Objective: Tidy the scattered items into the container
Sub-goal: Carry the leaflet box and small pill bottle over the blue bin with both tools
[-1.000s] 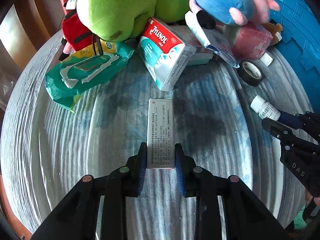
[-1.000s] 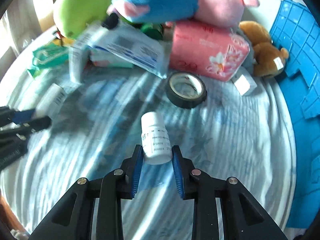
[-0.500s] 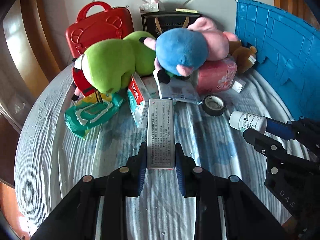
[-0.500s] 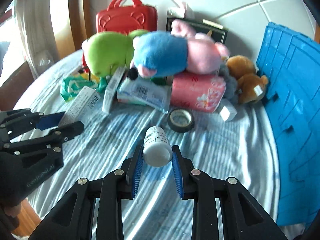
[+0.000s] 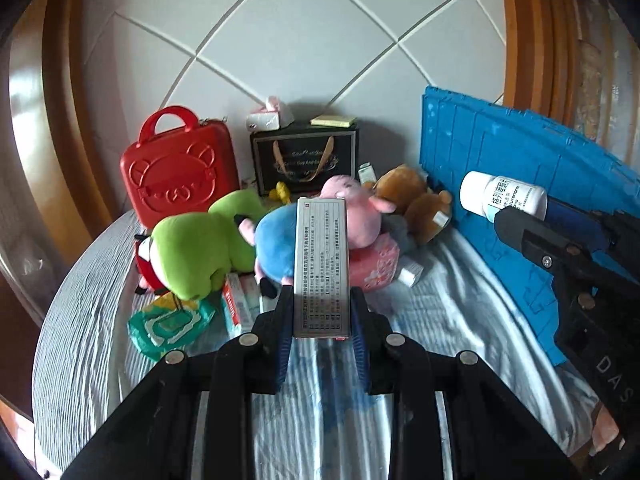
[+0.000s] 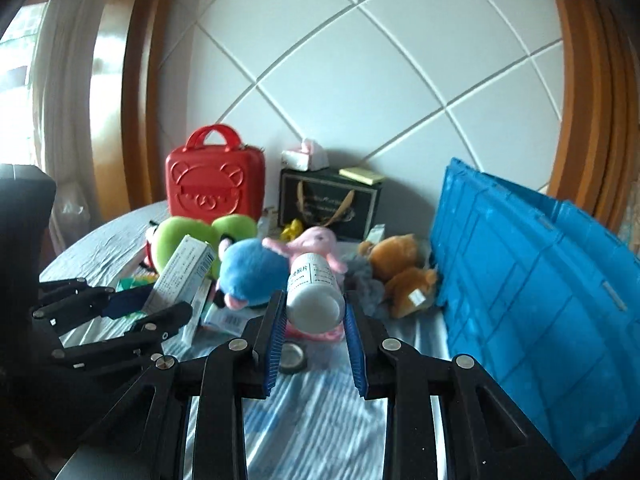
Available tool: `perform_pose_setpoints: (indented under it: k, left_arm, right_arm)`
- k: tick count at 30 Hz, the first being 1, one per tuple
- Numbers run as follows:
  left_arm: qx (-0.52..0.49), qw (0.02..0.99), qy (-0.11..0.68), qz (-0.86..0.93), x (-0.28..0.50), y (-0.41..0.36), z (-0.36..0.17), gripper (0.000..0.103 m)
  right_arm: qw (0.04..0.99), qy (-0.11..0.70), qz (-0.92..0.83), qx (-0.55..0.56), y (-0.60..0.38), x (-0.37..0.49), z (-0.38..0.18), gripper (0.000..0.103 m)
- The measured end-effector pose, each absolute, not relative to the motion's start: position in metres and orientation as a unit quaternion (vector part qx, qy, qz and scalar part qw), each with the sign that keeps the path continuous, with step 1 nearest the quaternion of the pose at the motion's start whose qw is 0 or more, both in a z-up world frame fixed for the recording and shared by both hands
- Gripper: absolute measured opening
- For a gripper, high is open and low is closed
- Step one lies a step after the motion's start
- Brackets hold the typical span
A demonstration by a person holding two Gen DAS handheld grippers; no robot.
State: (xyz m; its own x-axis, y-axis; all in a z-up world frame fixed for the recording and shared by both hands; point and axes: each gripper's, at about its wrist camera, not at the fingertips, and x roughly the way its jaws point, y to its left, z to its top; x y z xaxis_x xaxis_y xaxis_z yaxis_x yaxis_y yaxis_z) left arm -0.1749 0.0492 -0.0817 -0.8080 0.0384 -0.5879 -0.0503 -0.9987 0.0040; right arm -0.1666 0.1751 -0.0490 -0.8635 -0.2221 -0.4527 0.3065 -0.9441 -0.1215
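My left gripper is shut on a long silver medicine box, held lengthwise well above the cloth. My right gripper is shut on a white pill bottle, its base toward the camera; the same white pill bottle shows at the right of the left wrist view, close to the blue crate. The blue crate stands at the table's right side with its ribbed wall facing me. In the right wrist view the left gripper holds the medicine box at the left.
Plush toys lie piled mid-table: green, blue-and-pink, brown bear. A wipes pack, a Tylenol box, a pink tissue pack and a tape roll lie nearby. Behind stand a red case and a black gift bag.
Both grippers have risen off the cloth with their loads and tilted up toward level. The wall, red case and crate wall have come into view.
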Motion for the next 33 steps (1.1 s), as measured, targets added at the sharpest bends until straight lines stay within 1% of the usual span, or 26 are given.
perform_pose_setpoints:
  k: [5,9,14,18,21,25,28,33]
  left_arm:
    - [-0.268,0.070,0.020,0.961,-0.178,0.086,-0.047,0.026]
    - [-0.246,0.107,0.025,0.963,-0.181,0.130,-0.020,0.026]
    - [-0.211,0.143,0.040,0.966,-0.182,0.207,0.014,0.026]
    - [-0.209,0.167,0.030,0.963,-0.196,0.282,0.038,0.026]
    - [-0.246,0.179,0.030,0.952,-0.213,0.344,0.048,0.026]
    - [-0.341,0.181,0.068,0.920,-0.237,0.420,0.036,0.026]
    - [-0.401,0.190,0.072,0.893,-0.247,0.455,0.016,0.026]
    - [-0.427,0.169,0.080,0.885,-0.250,0.483,-0.004,0.026]
  right_arm:
    - [0.068,0.097,-0.977,0.180,0.212,-0.155,-0.003,0.028]
    - [0.013,0.087,-0.984,0.154,0.262,-0.144,0.025,0.028]
    - [-0.054,0.077,-0.985,0.144,0.350,-0.142,0.042,0.028]
    - [-0.077,0.071,-0.982,0.158,0.427,-0.155,0.046,0.028]
    - [-0.076,0.073,-0.976,0.190,0.481,-0.173,0.042,0.028]
    - [-0.066,0.079,-0.964,0.245,0.535,-0.201,0.025,0.028]
    - [-0.057,0.075,-0.955,0.280,0.564,-0.216,0.014,0.028]
    - [-0.047,0.074,-0.953,0.291,0.592,-0.226,0.007,0.028]
